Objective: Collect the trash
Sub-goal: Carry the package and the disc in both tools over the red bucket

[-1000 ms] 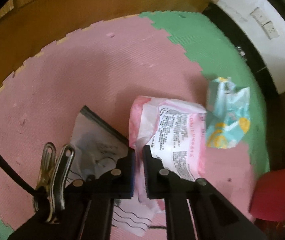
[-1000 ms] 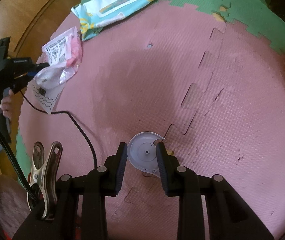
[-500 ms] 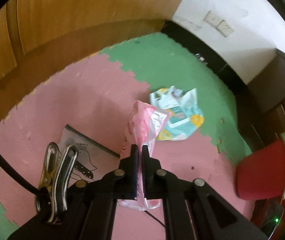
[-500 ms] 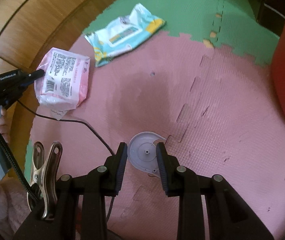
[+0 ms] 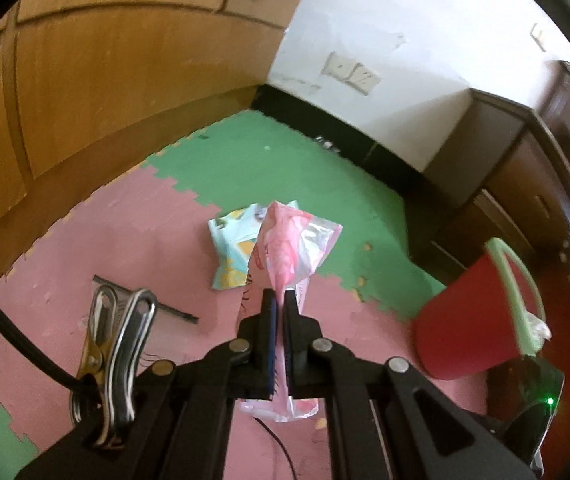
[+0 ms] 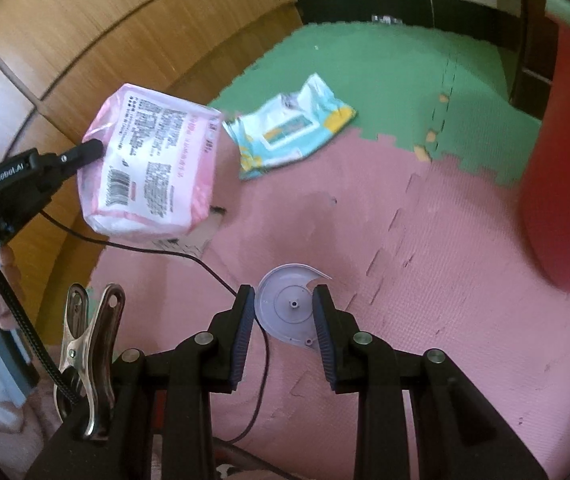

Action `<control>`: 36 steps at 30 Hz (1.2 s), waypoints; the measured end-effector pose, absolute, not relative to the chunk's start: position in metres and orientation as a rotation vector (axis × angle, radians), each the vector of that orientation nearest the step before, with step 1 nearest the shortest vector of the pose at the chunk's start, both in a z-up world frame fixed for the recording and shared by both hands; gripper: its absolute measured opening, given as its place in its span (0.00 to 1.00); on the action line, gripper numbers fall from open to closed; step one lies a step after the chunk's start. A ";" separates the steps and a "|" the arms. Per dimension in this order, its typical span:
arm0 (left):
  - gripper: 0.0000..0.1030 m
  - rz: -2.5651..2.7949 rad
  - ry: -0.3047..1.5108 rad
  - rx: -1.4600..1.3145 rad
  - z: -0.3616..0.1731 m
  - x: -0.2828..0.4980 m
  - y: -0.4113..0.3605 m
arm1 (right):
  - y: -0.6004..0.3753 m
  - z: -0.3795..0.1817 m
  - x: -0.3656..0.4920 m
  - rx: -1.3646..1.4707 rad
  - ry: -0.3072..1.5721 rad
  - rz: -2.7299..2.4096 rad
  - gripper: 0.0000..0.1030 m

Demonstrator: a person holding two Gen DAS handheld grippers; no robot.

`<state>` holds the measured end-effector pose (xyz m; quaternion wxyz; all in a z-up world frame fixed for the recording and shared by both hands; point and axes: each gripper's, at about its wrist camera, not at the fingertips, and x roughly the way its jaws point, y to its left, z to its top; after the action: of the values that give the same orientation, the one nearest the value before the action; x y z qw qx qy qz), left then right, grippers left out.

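- Left wrist view: fingers of the left gripper (image 5: 279, 300) are clenched on the thin edge of the pink wrapper (image 5: 291, 246), which stands up beyond the tips, off the foam mat floor (image 5: 133, 236). Holding it by the edge seems sensible, because soft packaging gives no firm body to squeeze.
- Beyond the fingers, partly hidden behind the pink wrapper, the blue wipes pack (image 5: 231, 250) lies flat on the floor. A flat printed bag (image 5: 173, 312) lies just left of the fingers.
- To the right of the fingers stands the red bin (image 5: 473, 328), tilted in this view, probably the place for the trash.
- Right wrist view: fingers of the right gripper (image 6: 285, 312) grasp the grey plastic disc (image 6: 291, 306) by its two opposite edges; it appears lifted from the floor.
- The pink wrapper hangs far to the upper left of these fingers, the blue wipes pack lies beyond them, and the red bin rises at the right edge.
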<state>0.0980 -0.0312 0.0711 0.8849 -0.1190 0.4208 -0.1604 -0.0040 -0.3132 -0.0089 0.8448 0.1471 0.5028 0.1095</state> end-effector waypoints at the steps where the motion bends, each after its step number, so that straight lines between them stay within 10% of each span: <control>1: 0.03 -0.344 0.866 -0.245 0.077 0.095 -0.035 | -0.315 -0.002 -0.007 0.310 1.047 0.229 0.30; 36: 0.03 -0.747 0.648 -0.028 0.214 0.023 -0.282 | -0.457 0.139 -0.099 0.320 0.731 0.053 0.30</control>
<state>0.0230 -0.2816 0.2144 0.8802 -0.0133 0.3110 -0.3583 -0.0989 -0.4570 0.1390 0.9212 0.1557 0.3557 0.0257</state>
